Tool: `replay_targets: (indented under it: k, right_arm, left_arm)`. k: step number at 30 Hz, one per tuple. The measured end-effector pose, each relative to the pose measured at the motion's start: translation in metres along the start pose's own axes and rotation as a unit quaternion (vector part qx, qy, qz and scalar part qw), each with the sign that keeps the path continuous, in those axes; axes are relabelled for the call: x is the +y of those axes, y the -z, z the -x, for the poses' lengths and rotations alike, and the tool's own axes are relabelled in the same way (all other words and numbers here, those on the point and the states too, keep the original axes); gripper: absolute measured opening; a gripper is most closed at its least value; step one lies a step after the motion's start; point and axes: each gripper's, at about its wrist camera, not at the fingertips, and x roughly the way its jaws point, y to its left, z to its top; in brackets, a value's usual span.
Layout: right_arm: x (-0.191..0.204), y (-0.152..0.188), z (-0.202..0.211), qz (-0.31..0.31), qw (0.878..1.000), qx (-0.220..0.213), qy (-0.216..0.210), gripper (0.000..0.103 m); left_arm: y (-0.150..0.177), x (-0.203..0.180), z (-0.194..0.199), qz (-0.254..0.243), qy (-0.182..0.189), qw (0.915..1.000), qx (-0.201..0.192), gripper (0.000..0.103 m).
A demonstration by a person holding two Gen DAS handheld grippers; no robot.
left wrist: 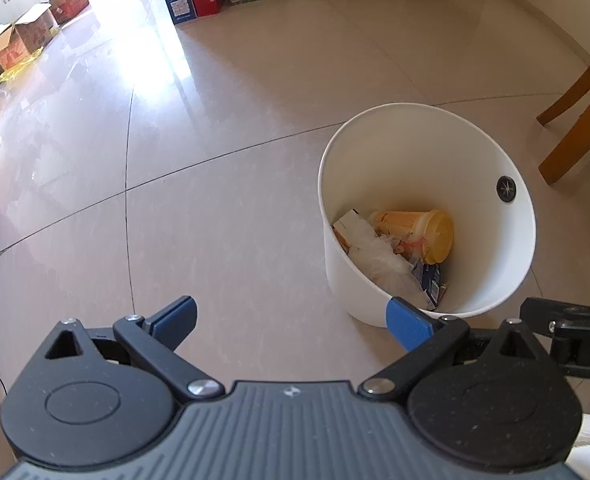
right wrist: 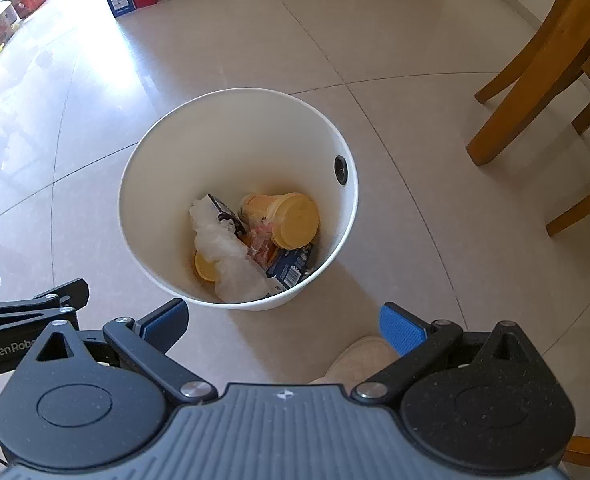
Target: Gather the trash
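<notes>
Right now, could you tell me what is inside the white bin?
The white bin holds an orange cup on its side, crumpled clear plastic and a blue carton. The plastic covers whatever lies beneath it.

The right gripper [right wrist: 282, 322] is hanging over the tiled floor [right wrist: 415, 208] with its jaws standing wide apart and nothing between them. A white bin [right wrist: 143, 184] is standing upright on the floor just ahead of the fingertips. Inside it, a yellow cup [right wrist: 291, 220] is lying on its side beside crumpled white plastic [right wrist: 231, 256], with a blue carton [right wrist: 291, 268] lying at the near wall. The left gripper [right wrist: 27, 300] is showing at the left edge. A slipper toe [right wrist: 359, 356] is resting under the right finger. Wooden chair legs [right wrist: 535, 72] are standing at the upper right.
</notes>
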Motion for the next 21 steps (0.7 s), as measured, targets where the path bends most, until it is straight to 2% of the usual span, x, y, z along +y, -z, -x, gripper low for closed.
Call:
replay_targets:
  k: [21]
  right_arm:
    - [-0.0041, -0.0017, 0.0007, -0.013, 1.0, 0.001, -0.007, 0.103]
  left_arm:
    - [-0.001, 0.0001, 0.004, 0.0, 0.004, 1.0, -0.006, 0.101]
